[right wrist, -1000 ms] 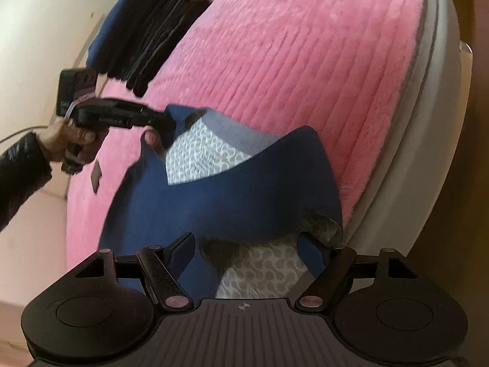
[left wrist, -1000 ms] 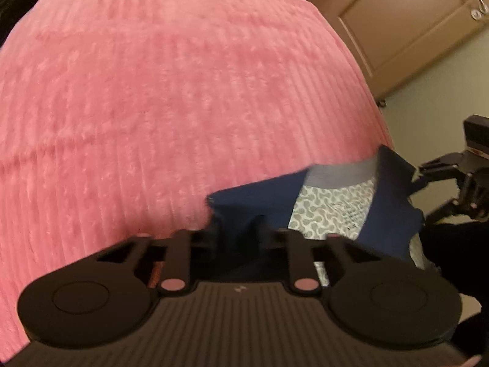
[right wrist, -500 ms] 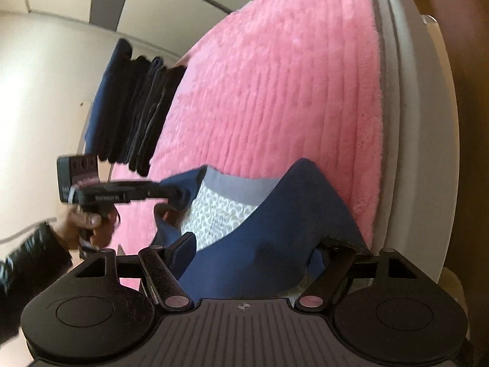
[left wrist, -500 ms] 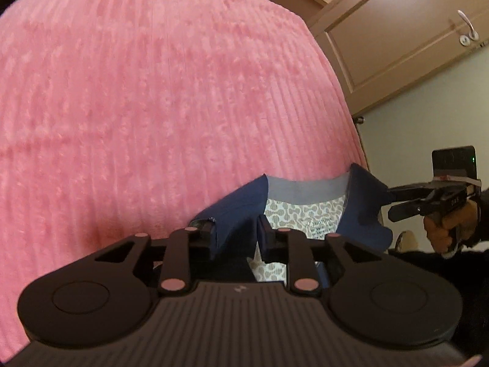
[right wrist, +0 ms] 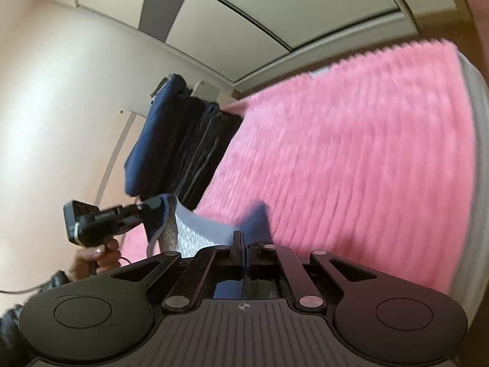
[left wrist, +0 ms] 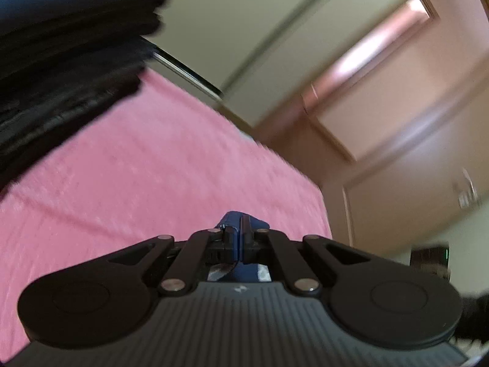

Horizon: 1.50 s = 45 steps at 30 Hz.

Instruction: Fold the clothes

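Observation:
A navy garment (right wrist: 255, 214) with a grey patterned lining (right wrist: 189, 232) hangs stretched between my two grippers above the pink blanket (right wrist: 351, 153). My right gripper (right wrist: 244, 244) is shut on one navy corner of it. In the left wrist view my left gripper (left wrist: 240, 229) is shut on a pinch of the navy garment (left wrist: 237, 218). The right wrist view shows the left gripper (right wrist: 152, 205) from the side, held by a person's hand (right wrist: 97, 253), gripping the opposite corner.
A stack of folded dark clothes (right wrist: 183, 146) topped by a navy piece lies at the far end of the pink blanket; it shows as the stack of folded dark clothes (left wrist: 61, 46) at upper left. Beige wall (right wrist: 61, 91) and cupboard doors (left wrist: 397, 153) surround the bed.
Both grippers have closed on the navy garment and lifted it off the blanket. Both views have tilted upward, now showing the wall, the clothes stack and the cupboards.

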Motion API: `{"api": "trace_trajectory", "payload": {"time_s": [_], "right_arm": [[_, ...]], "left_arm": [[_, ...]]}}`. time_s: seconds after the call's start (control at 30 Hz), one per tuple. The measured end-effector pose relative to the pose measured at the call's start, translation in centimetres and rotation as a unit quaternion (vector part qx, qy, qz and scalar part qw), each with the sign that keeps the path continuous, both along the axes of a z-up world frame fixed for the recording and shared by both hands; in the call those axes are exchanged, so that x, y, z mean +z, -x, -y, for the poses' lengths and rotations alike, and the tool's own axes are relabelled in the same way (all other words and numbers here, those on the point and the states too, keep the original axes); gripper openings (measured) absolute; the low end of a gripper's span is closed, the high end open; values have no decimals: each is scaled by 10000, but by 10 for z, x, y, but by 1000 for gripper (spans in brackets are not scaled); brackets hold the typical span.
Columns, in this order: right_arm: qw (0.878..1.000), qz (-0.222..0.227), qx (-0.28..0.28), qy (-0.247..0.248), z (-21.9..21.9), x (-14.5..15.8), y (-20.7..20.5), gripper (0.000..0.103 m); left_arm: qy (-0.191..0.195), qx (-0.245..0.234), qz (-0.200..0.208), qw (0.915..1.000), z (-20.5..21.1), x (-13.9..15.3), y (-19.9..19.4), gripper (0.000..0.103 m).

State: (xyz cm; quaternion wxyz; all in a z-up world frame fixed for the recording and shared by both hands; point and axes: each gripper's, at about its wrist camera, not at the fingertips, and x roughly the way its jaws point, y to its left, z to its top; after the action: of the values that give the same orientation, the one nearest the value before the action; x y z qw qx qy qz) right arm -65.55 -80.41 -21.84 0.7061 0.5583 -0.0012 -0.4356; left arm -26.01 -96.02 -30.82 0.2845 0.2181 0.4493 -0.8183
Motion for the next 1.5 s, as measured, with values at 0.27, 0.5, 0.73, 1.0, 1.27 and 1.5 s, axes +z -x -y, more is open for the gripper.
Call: {"api": "trace_trajectory", "payload": {"time_s": [0.27,0.5,0.73,1.0,1.27,1.5], "right_arm": [[9954,-790,217,-497,37,-48,-3,51],[9921,-862,846,-330,-13,-26,-22,63],[9530,-1213,2700,-642,-76,-35,-75,63],[9429,-705,3087,-1033,-79,-60,-87,35],[9423,-944,2922,-1333,-65,-58,-54,0],[9457,-1053,2866,-1116,-69,-50,-57,0]], "left_arm": [[-163,116,1107,9937,19,-57,27,9],[13,421,1041,9937,1,-19,-24,32],[75,552,1239,9907,-86,7,-74,33],[-295,117,1720,9846,-171,-30,-85,33],[101,-193,1774,9839,-168,-26,-65,36],[202,-404,1875,9812,-165,-37,-45,37]]}}
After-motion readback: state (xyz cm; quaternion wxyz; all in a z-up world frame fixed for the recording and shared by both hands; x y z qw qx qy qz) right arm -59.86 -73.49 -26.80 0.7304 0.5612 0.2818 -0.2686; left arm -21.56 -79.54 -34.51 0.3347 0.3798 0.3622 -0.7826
